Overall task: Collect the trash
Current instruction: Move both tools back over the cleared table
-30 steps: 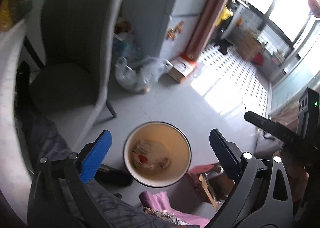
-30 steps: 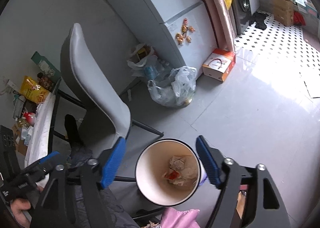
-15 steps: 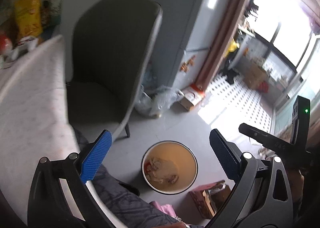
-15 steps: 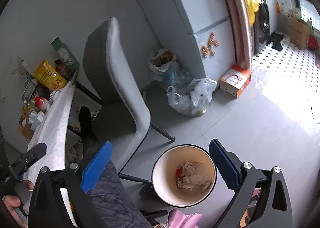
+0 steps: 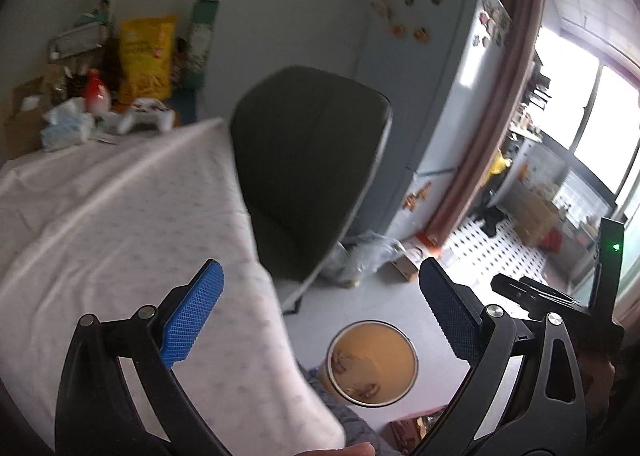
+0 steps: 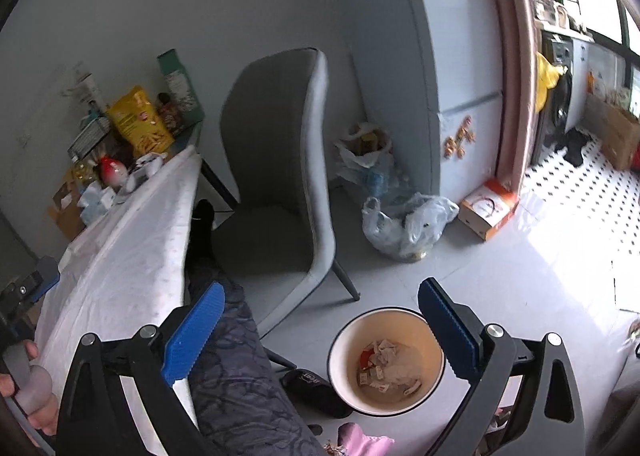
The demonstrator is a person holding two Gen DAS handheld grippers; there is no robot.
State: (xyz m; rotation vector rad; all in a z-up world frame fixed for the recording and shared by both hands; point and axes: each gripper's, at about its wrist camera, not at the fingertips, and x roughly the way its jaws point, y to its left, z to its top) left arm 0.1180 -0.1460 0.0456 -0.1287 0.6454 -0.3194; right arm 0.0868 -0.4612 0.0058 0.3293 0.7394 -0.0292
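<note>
A round cream trash bin point(image 6: 386, 360) stands on the floor with crumpled wrappers and paper point(image 6: 380, 364) inside; it also shows in the left wrist view point(image 5: 372, 362). My left gripper point(image 5: 320, 316) is open and empty, high above the table edge and the bin. My right gripper point(image 6: 320, 324) is open and empty, above the floor just left of the bin. The right gripper's body point(image 5: 560, 308) shows at the right of the left wrist view. The left gripper point(image 6: 28, 292) shows at the far left of the right wrist view.
A table with a white cloth point(image 5: 120, 224) carries snack bags, tissues and a red-capped bottle point(image 5: 98, 96) at its far end. A grey chair point(image 6: 280, 176) stands beside it. Plastic bags point(image 6: 408, 224), a cardboard box point(image 6: 488, 212) and a fridge point(image 6: 440, 56) lie beyond.
Both grippers have risen and tilted up from the bin toward the table. The bin has shrunk lower in both views; the table top and its clutter have come into view.
</note>
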